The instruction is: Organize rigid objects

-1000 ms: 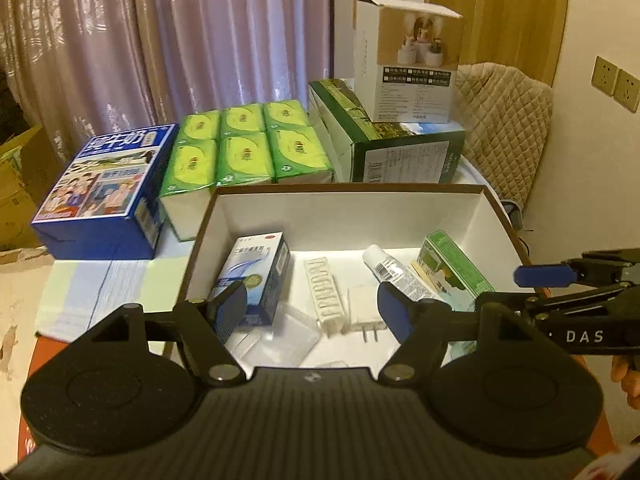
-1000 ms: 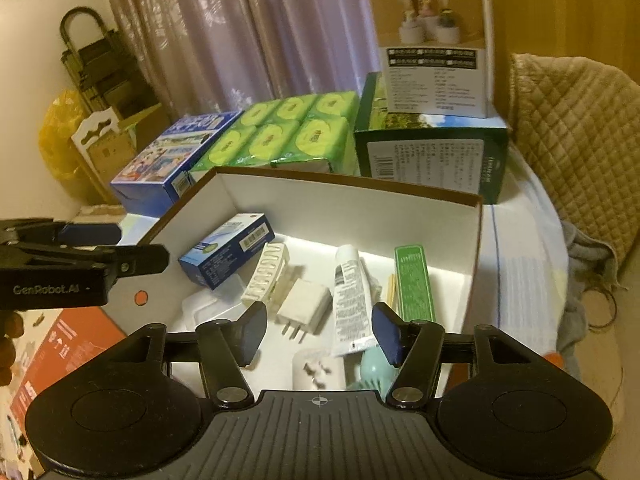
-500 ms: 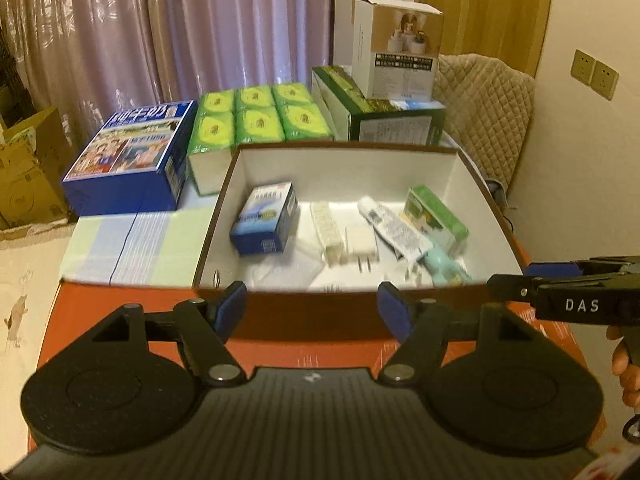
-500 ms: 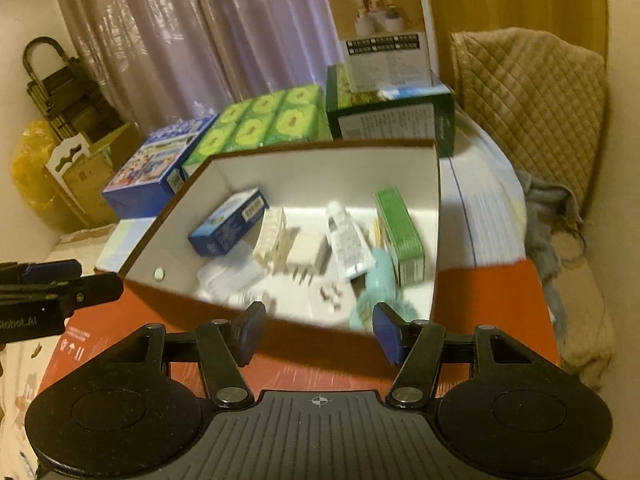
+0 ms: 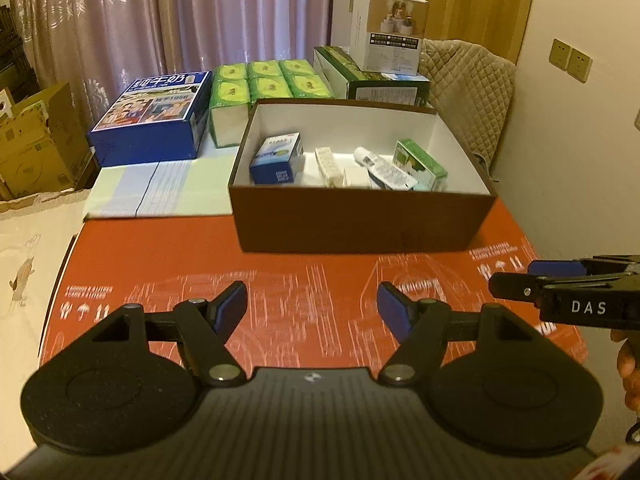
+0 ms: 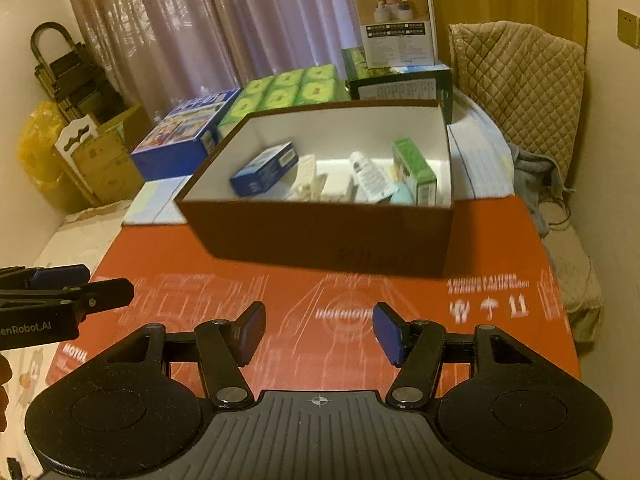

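rigid objects look sorted into the brown box (image 5: 360,220), both grippers empty and clear of it.
blue carton (image 5: 276,160), white strip (image 5: 330,166), tube (image 5: 384,168) and green carton (image 5: 420,164) all lie inside the box at frame centre; teal item partly hidden at its lower right. nothing loose on the red mat (image 5: 280,272) in the lower half, so task reads near done or done, judging by this alone. left gripper (image 5: 312,308) at bottom centre has jaws apart, nothing between. right gripper (image 6: 319,328) likewise spread and empty. stacked boxes behind the box, upper centre, untouched; can't tell if those count.
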`<state>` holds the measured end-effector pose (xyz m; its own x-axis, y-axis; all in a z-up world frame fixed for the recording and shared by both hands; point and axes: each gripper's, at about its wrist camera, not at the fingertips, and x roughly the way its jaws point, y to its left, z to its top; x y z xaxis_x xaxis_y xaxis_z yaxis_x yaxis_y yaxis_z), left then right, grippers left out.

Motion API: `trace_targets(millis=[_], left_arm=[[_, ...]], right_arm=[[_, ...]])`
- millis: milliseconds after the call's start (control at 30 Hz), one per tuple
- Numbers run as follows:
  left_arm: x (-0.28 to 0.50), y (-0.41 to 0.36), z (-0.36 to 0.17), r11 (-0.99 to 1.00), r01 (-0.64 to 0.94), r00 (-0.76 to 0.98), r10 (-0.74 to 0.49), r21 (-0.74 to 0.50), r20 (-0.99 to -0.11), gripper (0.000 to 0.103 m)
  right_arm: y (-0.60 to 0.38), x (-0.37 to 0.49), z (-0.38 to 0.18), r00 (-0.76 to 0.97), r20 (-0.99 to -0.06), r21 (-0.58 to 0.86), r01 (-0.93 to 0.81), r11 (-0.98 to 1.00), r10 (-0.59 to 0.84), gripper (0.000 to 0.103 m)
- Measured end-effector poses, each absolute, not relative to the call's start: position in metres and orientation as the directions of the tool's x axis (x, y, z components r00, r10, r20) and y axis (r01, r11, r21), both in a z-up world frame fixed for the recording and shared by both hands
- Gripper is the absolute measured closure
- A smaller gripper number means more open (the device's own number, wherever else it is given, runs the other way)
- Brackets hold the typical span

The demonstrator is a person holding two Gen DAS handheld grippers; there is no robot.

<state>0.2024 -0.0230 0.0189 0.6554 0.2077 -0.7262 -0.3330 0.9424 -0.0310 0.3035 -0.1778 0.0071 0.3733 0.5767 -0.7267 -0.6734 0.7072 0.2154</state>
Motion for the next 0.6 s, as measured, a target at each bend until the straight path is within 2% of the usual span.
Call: trace_targets(millis=[600], left_arm=[[0.100, -0.055, 0.010, 0.949, -0.311, 0.643, 0.175, -0.046, -0.746, 0.035]], right_arm=[[-0.208, 0.188, 0.009, 0.369, -0.729, 0.195, -0.695, 0.692, 0.577, 0.047]])
